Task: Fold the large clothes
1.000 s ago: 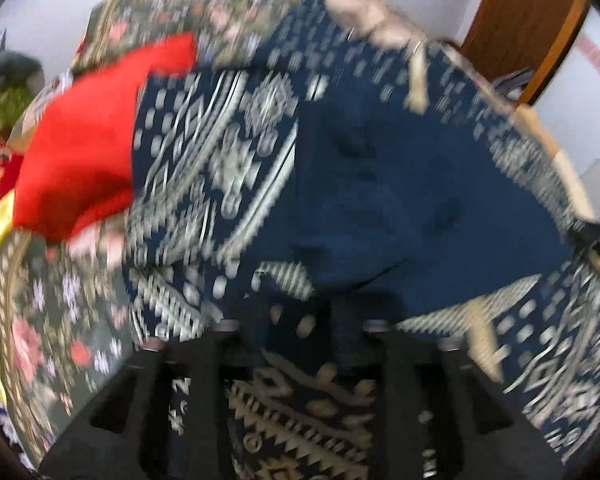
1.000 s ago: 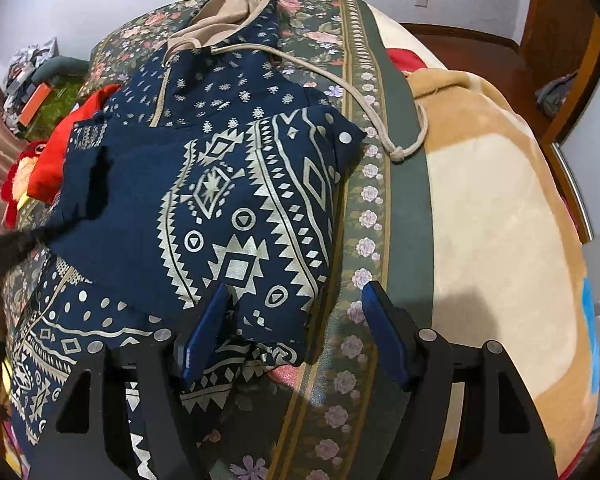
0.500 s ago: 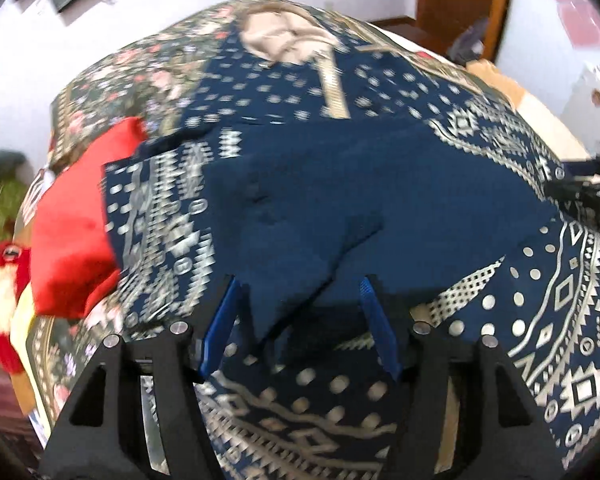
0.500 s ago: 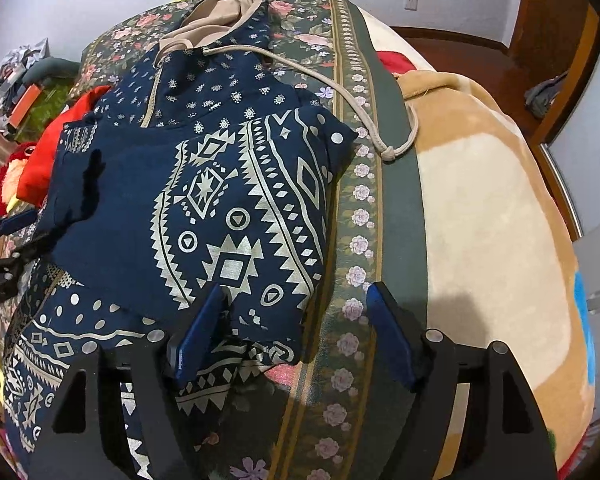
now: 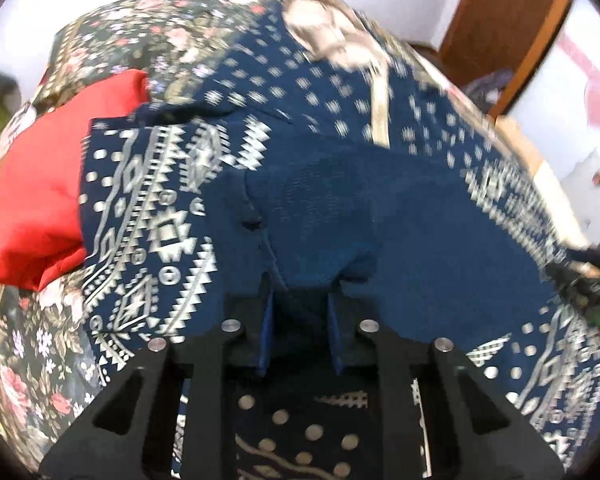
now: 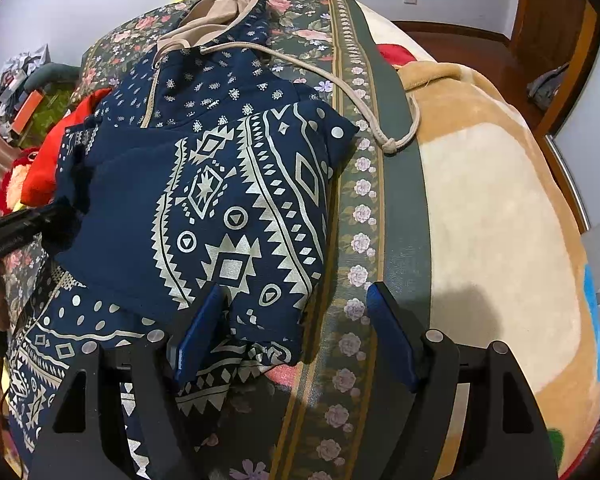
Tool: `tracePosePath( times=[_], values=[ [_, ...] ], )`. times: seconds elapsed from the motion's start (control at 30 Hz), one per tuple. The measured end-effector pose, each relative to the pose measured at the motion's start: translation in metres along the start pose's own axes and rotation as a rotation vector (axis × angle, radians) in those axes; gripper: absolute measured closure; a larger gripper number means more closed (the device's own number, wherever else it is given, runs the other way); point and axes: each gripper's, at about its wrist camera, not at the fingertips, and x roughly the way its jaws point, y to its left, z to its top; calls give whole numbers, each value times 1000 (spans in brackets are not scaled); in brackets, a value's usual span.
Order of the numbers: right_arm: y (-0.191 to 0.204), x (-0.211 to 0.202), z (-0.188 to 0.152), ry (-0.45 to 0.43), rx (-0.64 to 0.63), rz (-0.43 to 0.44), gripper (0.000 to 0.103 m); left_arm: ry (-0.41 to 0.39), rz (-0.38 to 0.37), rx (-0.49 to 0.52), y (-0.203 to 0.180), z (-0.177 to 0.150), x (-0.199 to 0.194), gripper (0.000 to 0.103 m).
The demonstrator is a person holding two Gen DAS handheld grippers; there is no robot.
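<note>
Hoodie, navy with a pale geometric print, lies spread on the floral bedspread, its tan-lined hood at the far end and a long drawstring trailing off to the right. A plain navy sleeve lies folded across the body. Left gripper has its blue pads narrow, just closed in, and they pinch the near edge of that sleeve, the fabric bunching up between the fingers; this view is blurred. Left of its fingers lies a red cloth, and at the far right edge the dark tip of the other tool shows.

Right gripper stands with its fingers wide apart and nothing clamped: the folded printed corner of the hoodie sits between them, the left pad at the cloth, the right one over the bedspread's green border. Beyond the right finger lies a tan blanket.
</note>
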Motion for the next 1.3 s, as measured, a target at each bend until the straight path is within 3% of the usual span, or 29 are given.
tracePosePath(
  times=[0.23, 0.43, 0.57, 0.83, 1.03, 1.2, 1.3],
  values=[
    [5, -3, 4, 1, -35, -31, 32, -131, -43, -173, 57, 1, -53, 82],
    [23, -29, 22, -76, -94, -55, 32, -163, -62, -226, 85, -13, -70, 85],
    [37, -35, 31, -93, -97, -16, 31, -149, -21, -281, 103, -20, -61, 85],
    [59, 10, 19, 57, -154, -26, 31, -45, 78, -340, 138, -48, -39, 85],
    [65, 3, 30, 52, -150, -4, 29, -13, 124, -291, 136, -53, -42, 63],
    [71, -20, 52, -38, -145, 5, 29, -58, 115, -199, 111, -26, -60, 58],
    [73, -37, 69, -107, -145, 10, 29, -109, 113, -144, 92, -2, -71, 45]
  ],
)
